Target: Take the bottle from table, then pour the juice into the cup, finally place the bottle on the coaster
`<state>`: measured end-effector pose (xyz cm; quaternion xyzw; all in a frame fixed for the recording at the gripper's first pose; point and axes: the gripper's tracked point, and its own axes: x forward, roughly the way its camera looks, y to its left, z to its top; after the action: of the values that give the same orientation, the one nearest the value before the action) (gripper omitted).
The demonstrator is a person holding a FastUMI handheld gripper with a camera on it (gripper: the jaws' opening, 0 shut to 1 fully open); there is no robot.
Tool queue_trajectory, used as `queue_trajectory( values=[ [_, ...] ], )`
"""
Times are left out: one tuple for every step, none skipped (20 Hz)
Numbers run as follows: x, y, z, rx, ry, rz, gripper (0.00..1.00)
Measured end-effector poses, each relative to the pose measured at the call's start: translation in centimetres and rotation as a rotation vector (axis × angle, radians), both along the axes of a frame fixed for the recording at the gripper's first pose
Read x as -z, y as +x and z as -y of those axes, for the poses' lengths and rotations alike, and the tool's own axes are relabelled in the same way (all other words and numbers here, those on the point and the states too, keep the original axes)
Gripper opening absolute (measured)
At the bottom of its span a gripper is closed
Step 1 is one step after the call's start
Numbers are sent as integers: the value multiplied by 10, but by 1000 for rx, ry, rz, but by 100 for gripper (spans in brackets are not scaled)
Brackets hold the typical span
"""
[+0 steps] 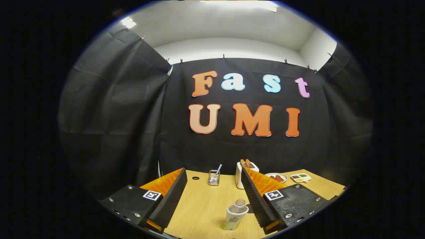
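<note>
A small clear bottle (235, 215) with a pale label and a clear cap stands upright on the wooden table (202, 202). It sits between my two fingers, nearer the right one and close to their base. My gripper (213, 174) is open, its fingers spread wide and touching nothing. A dark edge shows on the table just behind the bottle, beside the right finger; I cannot tell what it is.
Beyond the fingertips, a wire holder with a straw-like stick (214, 177) stands mid-table. A white toaster with toast (246, 173) is partly hidden by the right finger. A bowl of red food (277, 177) and a divided dish (301, 178) lie at the far right. Black cloth walls close in behind.
</note>
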<state>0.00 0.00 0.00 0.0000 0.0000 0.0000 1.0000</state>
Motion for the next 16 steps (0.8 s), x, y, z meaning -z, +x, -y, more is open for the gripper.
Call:
queue_trajectory(
  values=[
    [1,0,1,0,3,-2,97],
    [2,0,2,1,8,-1,97],
    [3,1,3,1,13,-2,97],
    [3,1,4,2,18,-3,97],
    [4,2,7,2,21,-2,97],
    [3,1,9,8,23,-1,97],
    [4,1,11,12,23,-1,97],
    [4,1,14,18,24,-1,97],
    [3,1,16,21,26,0,97],
    [3,0,17,23,28,3,97],
    [2,-1,18,23,31,5,97],
    [1,-2,18,23,33,7,97],
    [1,-1,19,23,33,8,97],
    [1,0,21,25,33,10,97],
    [1,0,21,26,31,10,97],
    [1,0,23,28,31,11,97]
  ],
)
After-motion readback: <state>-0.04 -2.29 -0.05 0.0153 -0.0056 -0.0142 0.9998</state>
